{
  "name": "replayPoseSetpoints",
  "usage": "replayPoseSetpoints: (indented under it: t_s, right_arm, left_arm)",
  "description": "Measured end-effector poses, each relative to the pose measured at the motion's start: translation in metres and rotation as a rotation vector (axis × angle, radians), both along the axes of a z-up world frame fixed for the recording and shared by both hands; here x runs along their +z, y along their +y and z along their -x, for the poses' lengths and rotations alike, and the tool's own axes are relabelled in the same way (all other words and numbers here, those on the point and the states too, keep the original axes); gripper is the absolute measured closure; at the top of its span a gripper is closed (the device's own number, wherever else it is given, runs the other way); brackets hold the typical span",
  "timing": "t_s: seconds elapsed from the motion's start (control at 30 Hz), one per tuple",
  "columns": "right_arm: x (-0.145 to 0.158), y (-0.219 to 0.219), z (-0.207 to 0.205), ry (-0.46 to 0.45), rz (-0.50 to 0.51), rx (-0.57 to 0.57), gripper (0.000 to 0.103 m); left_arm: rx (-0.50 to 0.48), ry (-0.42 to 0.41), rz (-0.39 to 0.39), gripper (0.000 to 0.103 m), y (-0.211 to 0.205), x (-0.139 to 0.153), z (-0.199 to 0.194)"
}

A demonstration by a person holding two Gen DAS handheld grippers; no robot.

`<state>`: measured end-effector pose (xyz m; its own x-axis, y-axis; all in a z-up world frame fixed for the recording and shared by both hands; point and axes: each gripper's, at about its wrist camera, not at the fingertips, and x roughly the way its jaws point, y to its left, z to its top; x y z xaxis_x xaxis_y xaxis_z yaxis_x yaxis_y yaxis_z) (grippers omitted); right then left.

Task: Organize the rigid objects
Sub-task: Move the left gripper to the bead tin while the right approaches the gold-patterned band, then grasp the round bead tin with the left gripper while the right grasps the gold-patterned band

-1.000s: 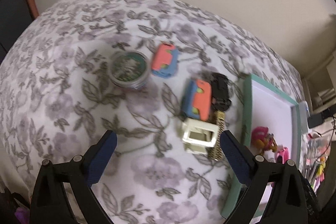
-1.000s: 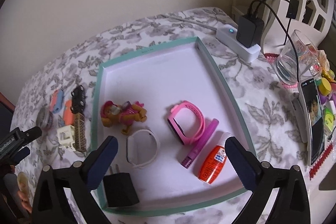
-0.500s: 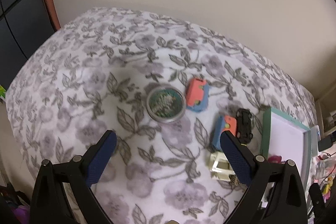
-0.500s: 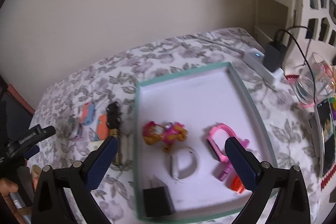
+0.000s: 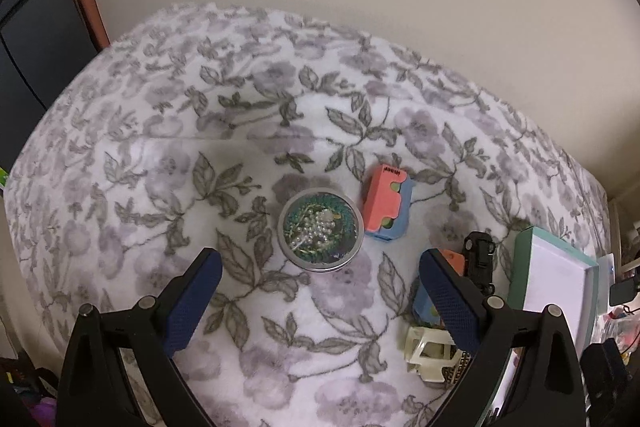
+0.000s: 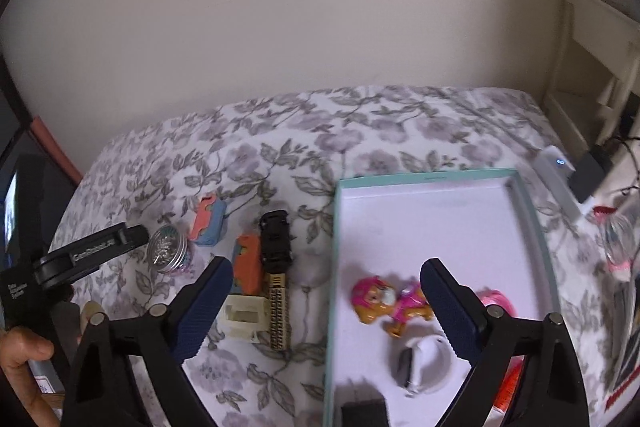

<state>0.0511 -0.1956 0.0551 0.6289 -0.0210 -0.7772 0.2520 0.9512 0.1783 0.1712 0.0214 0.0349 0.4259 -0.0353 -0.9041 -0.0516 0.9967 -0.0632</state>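
Soft floral bedding (image 5: 168, 131) covers the surface, and it gives under any weight, so small things can tip or slide when pressed. A round tin (image 5: 321, 230) with a clear lid, full of beads as far as the blur allows, lies between the tips of the left gripper (image 5: 320, 285), just ahead of them and apart from both. Its smooth low wall could slip out of a squeeze or skid into the pink and blue block (image 5: 385, 205) just beside it. That gripper stands wide apart, empty, touching nothing. The right gripper (image 6: 326, 293) is also spread wide and empty, hovering over the edge of the teal tray (image 6: 424, 175), where a toy pup (image 6: 386, 301) already lies.
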Motion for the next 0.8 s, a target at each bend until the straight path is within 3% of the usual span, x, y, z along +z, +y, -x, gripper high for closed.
replayPoseSetpoints:
  t_s: [0.2,0.37,0.5,0.8]
  right_arm:
    - [-0.027,0.018,-0.024,0.078,0.014,0.058,0.022]
    - [-0.049,0.03,-0.035,0.132,0.001,0.099,0.034]
    - [-0.062,0.035,-0.04,0.158,-0.015,0.121,0.047]
    - [-0.084,0.031,-0.05,0.184,-0.062,0.114,0.061]
  left_arm:
    - [-0.024,0.085,-0.018,0.004,-0.002,-0.025,-0.018]
    - [-0.006,0.139,0.011,0.004,0.008,-0.046,-0.029]
    - [0.009,0.131,0.029,0.004,0.015,-0.049,-0.036]
    - [-0.014,0.113,0.005,0.004,0.006,-0.06,-0.048]
